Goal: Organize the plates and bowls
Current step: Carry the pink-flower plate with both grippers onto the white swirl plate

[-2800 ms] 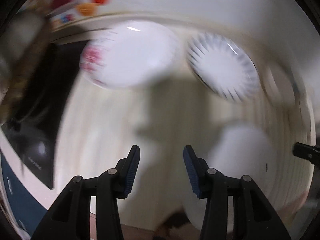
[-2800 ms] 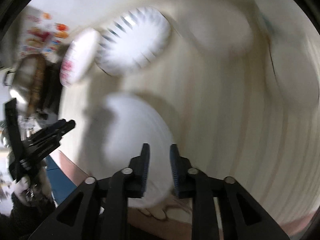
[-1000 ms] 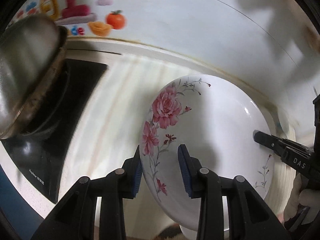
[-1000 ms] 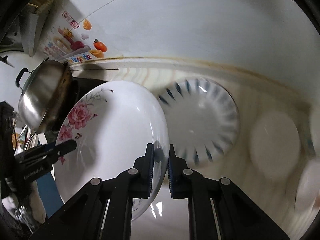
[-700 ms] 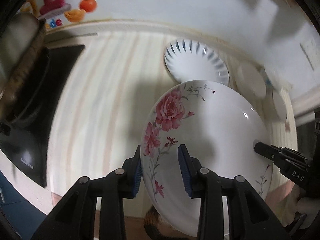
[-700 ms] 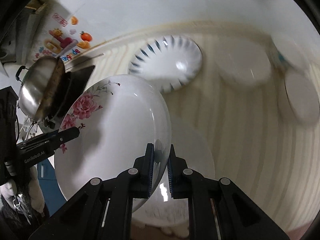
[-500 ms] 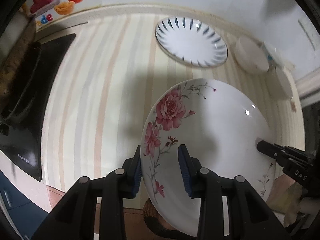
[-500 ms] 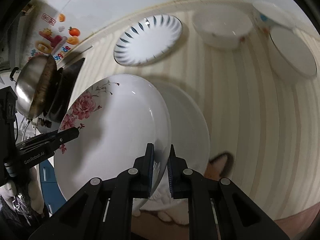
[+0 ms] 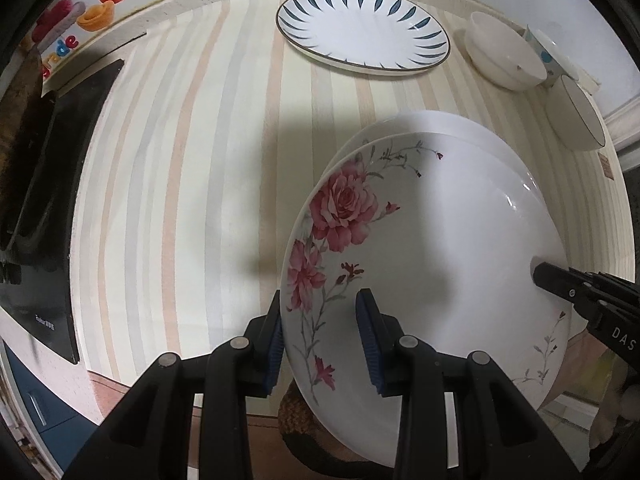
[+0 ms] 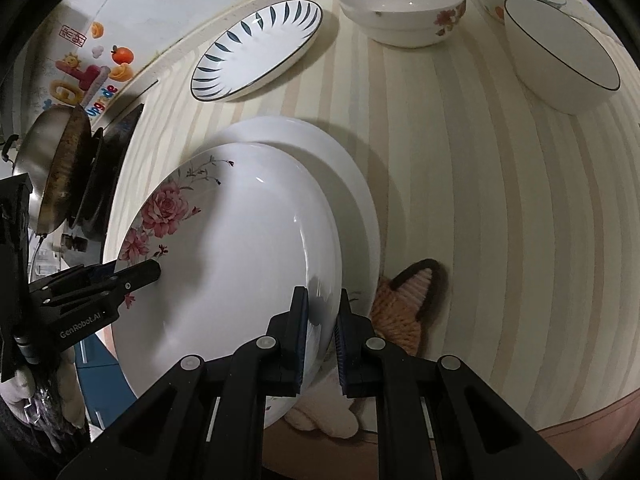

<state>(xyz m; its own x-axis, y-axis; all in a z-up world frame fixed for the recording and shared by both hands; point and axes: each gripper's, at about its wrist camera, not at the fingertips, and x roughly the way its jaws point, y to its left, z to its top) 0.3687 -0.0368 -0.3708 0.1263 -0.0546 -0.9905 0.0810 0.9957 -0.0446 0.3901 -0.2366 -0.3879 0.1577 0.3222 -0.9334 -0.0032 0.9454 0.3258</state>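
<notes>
Above the plain white plate (image 10: 344,168), each hand-held gripper — left (image 9: 320,338), right (image 10: 320,320) — clamps the rose plate's (image 9: 432,248) rim.

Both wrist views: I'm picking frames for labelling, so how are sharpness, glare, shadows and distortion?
Left wrist view: sharp, fisheye bows the countertop stripes; dark shadow beside the rose plate, small glints near its rim. Right wrist view: also sharp, with black vignette corners; a claw-shaped shadow falls inside the plate, and only faint highlights.
</notes>
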